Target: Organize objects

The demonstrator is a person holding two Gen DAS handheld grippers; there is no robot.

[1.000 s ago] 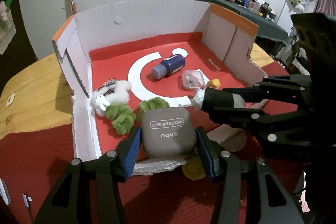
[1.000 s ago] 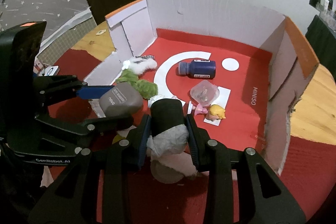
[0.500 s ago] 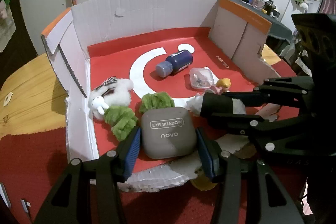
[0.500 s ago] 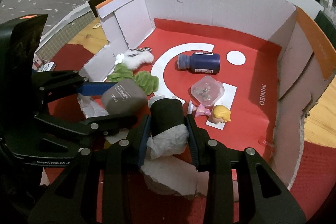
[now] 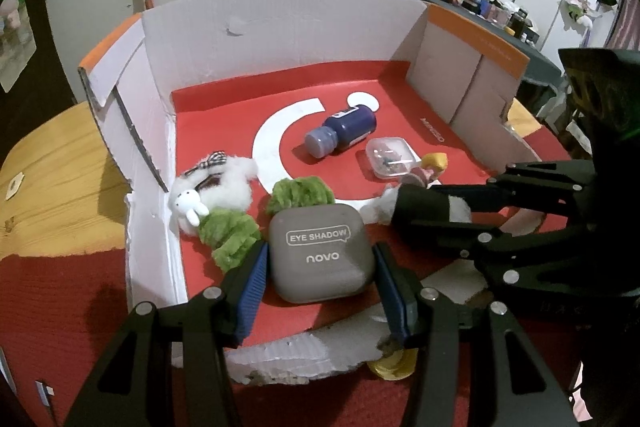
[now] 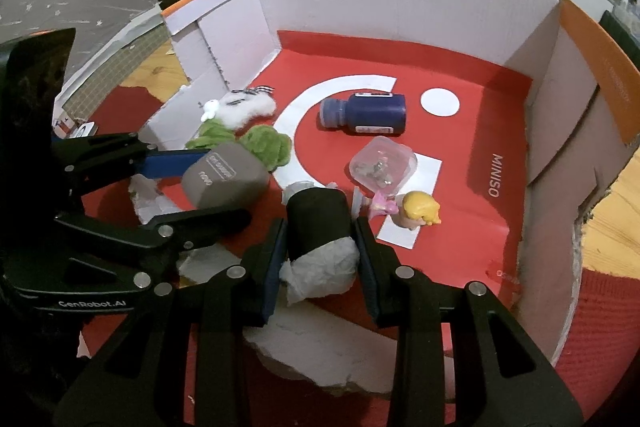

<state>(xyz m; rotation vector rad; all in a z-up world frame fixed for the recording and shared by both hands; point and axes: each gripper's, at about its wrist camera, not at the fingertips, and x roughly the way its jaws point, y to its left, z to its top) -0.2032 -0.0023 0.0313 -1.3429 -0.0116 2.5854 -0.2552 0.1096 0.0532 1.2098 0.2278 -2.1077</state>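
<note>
Both grippers hang over the near edge of the cardboard box (image 5: 280,27), the left gripper (image 5: 318,281) pinching a grey eyeshadow case (image 5: 322,255) and the right gripper (image 6: 320,251) clamped on a black roll stuffed with white paper (image 6: 320,223), apparently ready to set them among the toys inside.

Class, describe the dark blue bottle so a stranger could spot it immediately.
Find the open cardboard box with the red floor. Near the white arc printed at its centre lies the dark blue bottle, tipped on its side. It is the only dark, cylindrical, capped thing there, beside a clear plastic case.
</note>
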